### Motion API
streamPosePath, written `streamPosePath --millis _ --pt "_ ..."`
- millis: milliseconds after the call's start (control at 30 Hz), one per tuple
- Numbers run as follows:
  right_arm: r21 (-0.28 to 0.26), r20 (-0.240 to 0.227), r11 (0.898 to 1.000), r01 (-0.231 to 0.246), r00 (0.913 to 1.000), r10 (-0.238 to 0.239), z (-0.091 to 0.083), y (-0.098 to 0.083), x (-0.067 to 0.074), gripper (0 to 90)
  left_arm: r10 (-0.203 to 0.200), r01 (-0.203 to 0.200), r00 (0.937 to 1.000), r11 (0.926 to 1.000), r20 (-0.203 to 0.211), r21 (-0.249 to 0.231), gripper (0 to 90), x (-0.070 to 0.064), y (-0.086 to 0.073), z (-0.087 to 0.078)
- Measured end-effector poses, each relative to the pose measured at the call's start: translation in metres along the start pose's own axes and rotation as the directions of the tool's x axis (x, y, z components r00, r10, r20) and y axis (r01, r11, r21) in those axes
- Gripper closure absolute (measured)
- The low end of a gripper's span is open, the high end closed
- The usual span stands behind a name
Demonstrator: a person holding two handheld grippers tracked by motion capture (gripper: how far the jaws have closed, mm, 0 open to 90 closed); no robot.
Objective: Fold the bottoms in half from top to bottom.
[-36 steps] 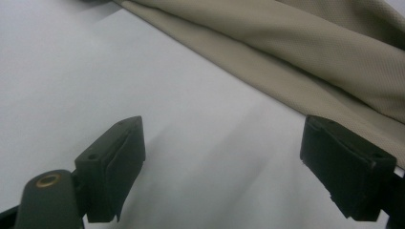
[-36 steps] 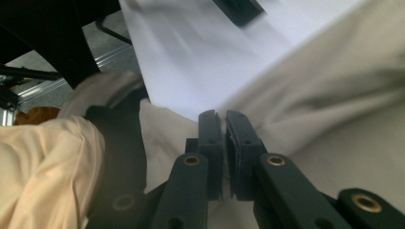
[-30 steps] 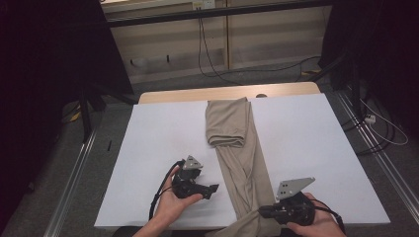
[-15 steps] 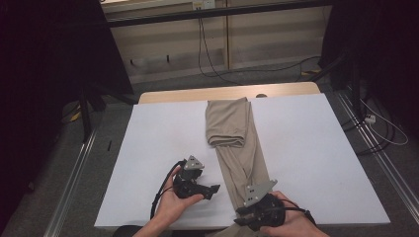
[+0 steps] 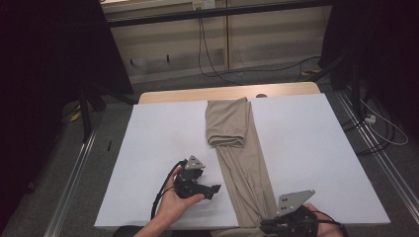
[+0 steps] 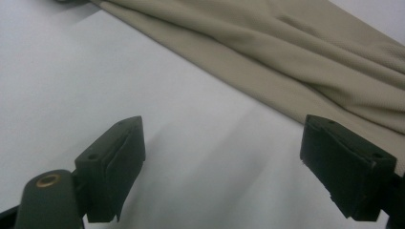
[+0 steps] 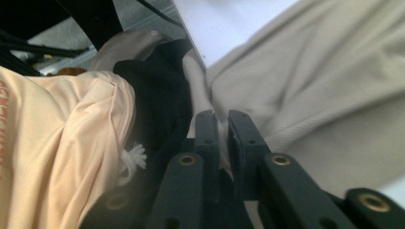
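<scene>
Currently right gripper (image 5: pixel 276 228) is clamped on the trousers (image 5: pixel 242 163) at the near worktop (image 5: pixel 163 128) edge; thin pinch may slip. Left gripper (image 5: pixel 210 190) stands apart, idle.

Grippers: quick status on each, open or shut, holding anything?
Left gripper: open, empty, beside the beige cloth.
Right gripper: jaws just closing, shut on the beige cloth at the table's near edge.

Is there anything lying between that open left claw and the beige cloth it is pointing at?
Nothing visible does. The left claw stands open over bare white table, and the beige cloth lies just past its tips with only clear tabletop between them. The right claw is off at the cloth's near end, at the table edge.
</scene>
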State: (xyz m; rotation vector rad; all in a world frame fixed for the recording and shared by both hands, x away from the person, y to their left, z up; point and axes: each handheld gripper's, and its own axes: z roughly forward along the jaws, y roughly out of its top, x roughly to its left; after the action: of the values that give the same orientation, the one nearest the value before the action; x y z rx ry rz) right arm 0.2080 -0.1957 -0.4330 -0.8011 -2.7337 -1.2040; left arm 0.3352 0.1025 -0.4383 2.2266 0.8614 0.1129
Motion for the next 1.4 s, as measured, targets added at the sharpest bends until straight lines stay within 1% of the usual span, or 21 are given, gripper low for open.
streamPosePath --millis 133,200,333,367,433,533,567,600,667,800,833,967,1033,1100,1167,1200,1233,1300,1333,1367,1400 --pt "-0.067 0.036 0.997 -0.047 0.9981 0.050 -0.006 0.005 -0.009 70.1 0.007 -0.005 0.9980 0.9997 0.063 -0.024 26.9 -0.012 0.010 0.000" --pt "-0.081 0.082 0.995 -0.064 0.9941 0.071 -0.007 0.011 -0.016 69.3 0.047 -0.045 0.9935 0.9988 0.104 -0.021 40.9 -0.022 0.014 0.002" --pt "-0.092 0.193 0.989 -0.112 0.9728 0.128 -0.005 0.020 -0.037 68.4 0.101 -0.105 0.9811 0.9943 0.165 0.016 61.0 -0.038 0.018 0.014" --pt "-0.097 0.191 0.987 -0.132 0.9704 0.148 -0.003 0.022 -0.043 66.5 0.108 -0.113 0.9795 0.9934 0.170 0.018 63.2 -0.042 0.018 0.017" --pt "-0.087 0.225 0.983 -0.160 0.9584 0.176 0.002 0.025 -0.054 62.6 0.130 -0.137 0.9762 0.9901 0.173 0.029 63.8 -0.049 0.020 0.023" --pt "-0.037 0.237 0.989 -0.144 0.9600 0.148 0.015 0.027 -0.059 60.0 0.155 -0.163 0.9751 0.9860 0.159 0.037 55.3 -0.057 0.021 0.030" --pt "-0.008 0.255 0.992 -0.125 0.9592 0.123 0.021 0.027 -0.059 65.1 0.162 -0.169 0.9785 0.9846 0.128 0.045 47.4 -0.060 0.021 0.033" --pt "-0.008 0.291 0.997 -0.083 0.9533 0.082 0.023 0.027 -0.056 73.4 0.169 -0.175 0.9807 0.9831 0.098 0.055 40.1 -0.061 0.020 0.036" --pt "-0.002 0.285 0.997 -0.075 0.9557 0.073 0.021 0.028 -0.053 90.0 0.172 -0.177 0.9806 0.9831 0.095 0.048 37.1 -0.062 0.018 0.038" --pt "-0.060 0.305 0.995 -0.079 0.9478 0.093 0.001 0.025 -0.050 90.0 0.178 -0.183 0.9776 0.9821 0.113 0.044 42.6 -0.064 0.017 0.035" --pt "-0.069 0.306 0.994 -0.084 0.9467 0.101 -0.003 0.023 -0.050 90.0 0.191 -0.198 0.9743 0.9790 0.119 0.050 44.3 -0.065 0.017 0.034" --pt "-0.085 0.323 0.990 -0.112 0.9371 0.133 -0.015 0.014 -0.051 90.0 0.199 -0.205 0.9731 0.9779 0.115 0.041 46.1 -0.070 0.016 0.035" --pt "-0.077 0.340 0.990 -0.116 0.9308 0.136 -0.019 0.010 -0.052 90.0 0.217 -0.223 0.9701 0.9735 0.109 0.050 46.4 -0.071 0.017 0.036" --pt "-0.082 0.326 0.988 -0.128 0.9336 0.148 -0.020 0.006 -0.054 90.0 0.238 -0.244 0.9659 0.9687 0.101 0.047 46.8 -0.072 0.017 0.036" --pt "-0.095 0.263 0.985 -0.142 0.9510 0.163 -0.017 0.007 -0.052 90.0 0.278 -0.282 0.9577 0.9587 0.073 0.039 55.1 -0.075 0.015 0.037" --pt "-0.098 0.242 0.985 -0.143 0.9566 0.163 -0.014 0.009 -0.049 85.2 0.282 -0.286 0.9543 0.9577 0.098 0.029 58.8 -0.076 0.015 0.038" --pt "-0.095 0.242 0.986 -0.139 0.9571 0.159 -0.012 0.012 -0.047 77.4 0.299 -0.304 0.9488 0.9520 0.101 0.035 70.2 -0.078 0.016 0.037" --pt "-0.099 0.232 0.986 -0.135 0.9603 0.154 -0.006 0.016 -0.044 70.3 0.322 -0.326 0.9422 0.9449 0.093 0.031 81.9 -0.082 0.017 0.038" --pt "-0.099 0.247 0.986 -0.134 0.9565 0.155 -0.004 0.017 -0.043 64.3 0.317 -0.321 0.9434 0.9468 0.098 0.025 86.2 -0.081 0.018 0.037" --pt "-0.095 0.256 0.986 -0.140 0.9535 0.160 -0.002 0.017 -0.042 59.5 0.292 -0.297 0.9483 0.9545 0.124 0.024 90.0 -0.078 0.018 0.035" --pt "-0.083 0.261 0.985 -0.150 0.9507 0.167 0.001 0.017 -0.042 58.9 0.282 -0.289 0.9496 0.9566 0.136 0.034 90.0 -0.075 0.020 0.032"
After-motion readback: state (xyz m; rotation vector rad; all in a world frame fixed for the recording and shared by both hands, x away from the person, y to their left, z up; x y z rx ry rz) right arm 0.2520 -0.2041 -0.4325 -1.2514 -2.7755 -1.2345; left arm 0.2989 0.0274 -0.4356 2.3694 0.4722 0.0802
